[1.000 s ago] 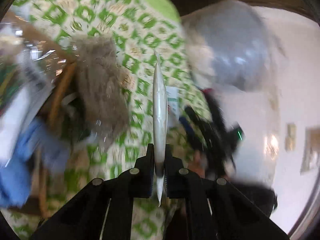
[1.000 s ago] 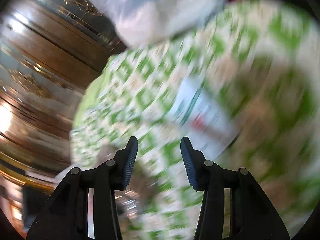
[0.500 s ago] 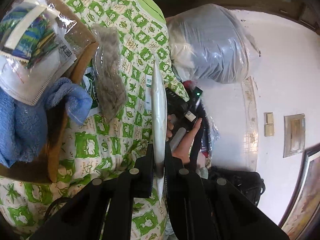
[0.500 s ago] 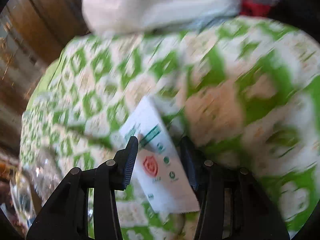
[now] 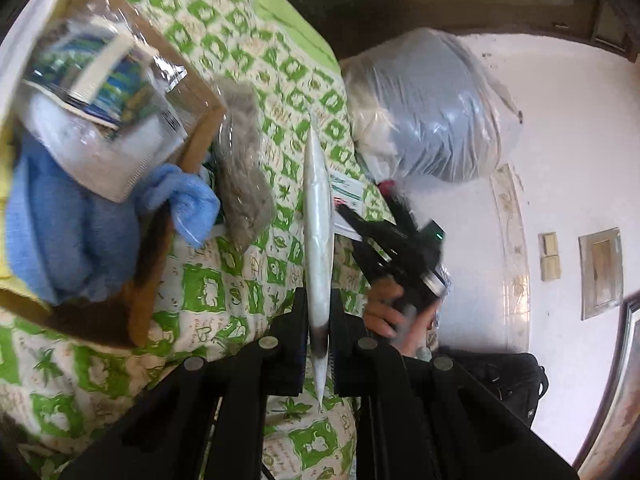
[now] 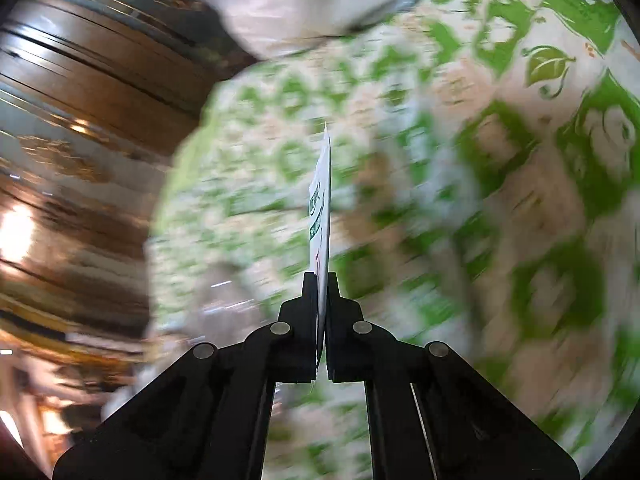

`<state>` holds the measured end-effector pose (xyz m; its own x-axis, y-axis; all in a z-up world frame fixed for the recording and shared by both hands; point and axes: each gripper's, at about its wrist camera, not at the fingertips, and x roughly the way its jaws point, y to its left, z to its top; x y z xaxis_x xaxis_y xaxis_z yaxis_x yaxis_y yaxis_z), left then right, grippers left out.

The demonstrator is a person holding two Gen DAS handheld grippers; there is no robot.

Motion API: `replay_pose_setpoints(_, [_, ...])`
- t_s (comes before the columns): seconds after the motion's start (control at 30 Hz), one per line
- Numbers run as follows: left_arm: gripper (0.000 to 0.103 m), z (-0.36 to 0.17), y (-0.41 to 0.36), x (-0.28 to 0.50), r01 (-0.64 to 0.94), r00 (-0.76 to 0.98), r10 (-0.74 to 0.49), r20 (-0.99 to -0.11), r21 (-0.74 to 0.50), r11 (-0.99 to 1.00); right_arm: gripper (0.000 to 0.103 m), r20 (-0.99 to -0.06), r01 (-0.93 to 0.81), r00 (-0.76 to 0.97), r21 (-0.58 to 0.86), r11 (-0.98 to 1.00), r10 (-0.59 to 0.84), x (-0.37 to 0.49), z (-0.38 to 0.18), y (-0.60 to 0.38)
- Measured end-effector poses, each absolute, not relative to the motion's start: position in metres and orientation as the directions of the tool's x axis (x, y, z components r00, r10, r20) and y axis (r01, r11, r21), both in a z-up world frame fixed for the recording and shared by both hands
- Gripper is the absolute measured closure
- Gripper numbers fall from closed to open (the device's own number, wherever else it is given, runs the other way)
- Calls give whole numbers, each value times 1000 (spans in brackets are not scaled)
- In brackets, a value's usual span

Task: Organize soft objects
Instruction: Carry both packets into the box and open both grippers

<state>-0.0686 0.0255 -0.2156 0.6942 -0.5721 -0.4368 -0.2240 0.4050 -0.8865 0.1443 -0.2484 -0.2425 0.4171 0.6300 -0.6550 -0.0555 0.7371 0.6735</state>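
— Since a moment ago the right gripper [image 6: 322, 280] has clamped onto the white-and-green sachet [image 6: 321, 204], lifting it edge-on over the green-patterned bedspread [image 6: 520, 160].

— And leftward?

— Cardboard box [image 5: 200, 136] with the blue towel [image 5: 72, 232]; then the left gripper [image 5: 319, 304], closed on a pale flat packet [image 5: 318, 216].
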Motion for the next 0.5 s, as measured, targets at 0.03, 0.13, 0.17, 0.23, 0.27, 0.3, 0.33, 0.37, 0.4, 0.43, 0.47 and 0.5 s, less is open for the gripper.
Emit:
replay_pose_setpoints(0.03, [96,-213,28,-72,-225,700,-566,-436,-886,406,101,-628,-71,413,700,711,659,137,-233,-245])
replay_pose_setpoints(0.13, [96,-200,49,-93,-226,728,-536,-426,-889,399,101,-568,-120,370,755,644,735,112,-210,-218])
replay_pose_setpoints(0.17, [96,-198,55,-99,-233,731,-529,-431,-886,400,101,-539,-144,348,778,612,767,103,-202,-202])
replay_pose_setpoints(0.23, [96,-191,76,-114,-247,748,-502,-434,-884,397,101,-482,-194,289,817,543,827,84,-186,-171])
replay_pose_setpoints(0.27, [96,-188,85,-120,-252,757,-490,-433,-885,392,101,-459,-214,259,831,514,850,75,-180,-151])
replay_pose_setpoints(0.3, [96,-185,94,-124,-261,761,-479,-438,-882,392,100,-444,-228,230,841,491,866,67,-175,-133])
replay_pose_setpoints(0.33, [96,-181,104,-129,-265,769,-464,-440,-880,394,100,-443,-232,206,844,484,872,62,-173,-120])
replay_pose_setpoints(0.37, [96,-177,114,-132,-269,778,-447,-441,-877,398,101,-447,-236,179,845,480,876,56,-172,-101])
replay_pose_setpoints(0.4, [96,-174,124,-135,-278,782,-431,-451,-870,407,101,-455,-239,164,843,483,875,50,-173,-83])
replay_pose_setpoints(0.43, [96,-172,130,-135,-287,780,-420,-464,-861,419,100,-470,-230,153,839,494,869,47,-176,-70])
replay_pose_setpoints(0.47, [96,-169,140,-134,-306,769,-406,-495,-841,445,100,-490,-219,139,833,509,861,45,-183,-55])
replay_pose_setpoints(0.5, [96,-170,150,-131,-330,757,-392,-522,-824,460,101,-508,-225,129,822,524,852,44,-190,-42])
